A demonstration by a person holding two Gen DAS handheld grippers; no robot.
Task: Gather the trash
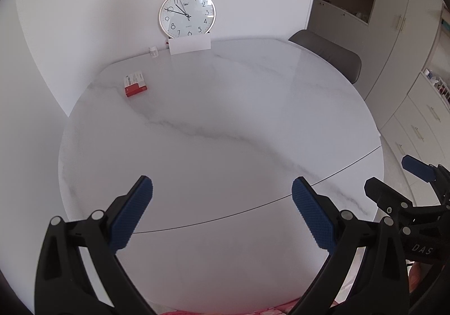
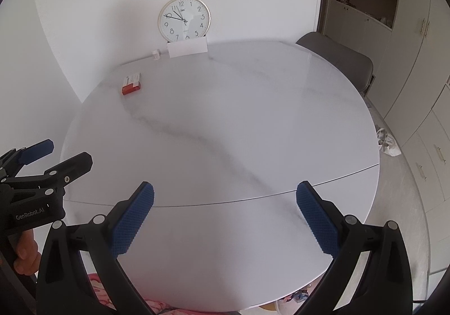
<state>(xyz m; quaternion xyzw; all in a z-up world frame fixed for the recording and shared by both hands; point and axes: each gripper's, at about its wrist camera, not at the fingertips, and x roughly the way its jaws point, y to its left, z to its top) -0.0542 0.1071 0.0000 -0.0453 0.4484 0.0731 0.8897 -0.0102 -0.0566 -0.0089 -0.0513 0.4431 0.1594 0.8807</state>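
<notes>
While both claws gape empty, red box [image 1: 135,86] sits far-left on table [image 1: 225,132].

The left gripper [image 1: 222,211] fills the lower part of its own view, its two black arms rising from the bottom corners and ending in blue ribbed pads [image 1: 132,213] set wide apart, nothing between them. The right gripper [image 2: 225,216] looks the same in its own view: jaws spread wide, blue pads [image 2: 316,219] facing each other across an empty gap. Each gripper also shows in the other's camera. In the left wrist view the right one sits at the lower right edge, jaws parted. In the right wrist view the left one sits at the lower left edge, jaws parted, with a hand [image 2: 26,254] wrapped around its handle below.
</notes>
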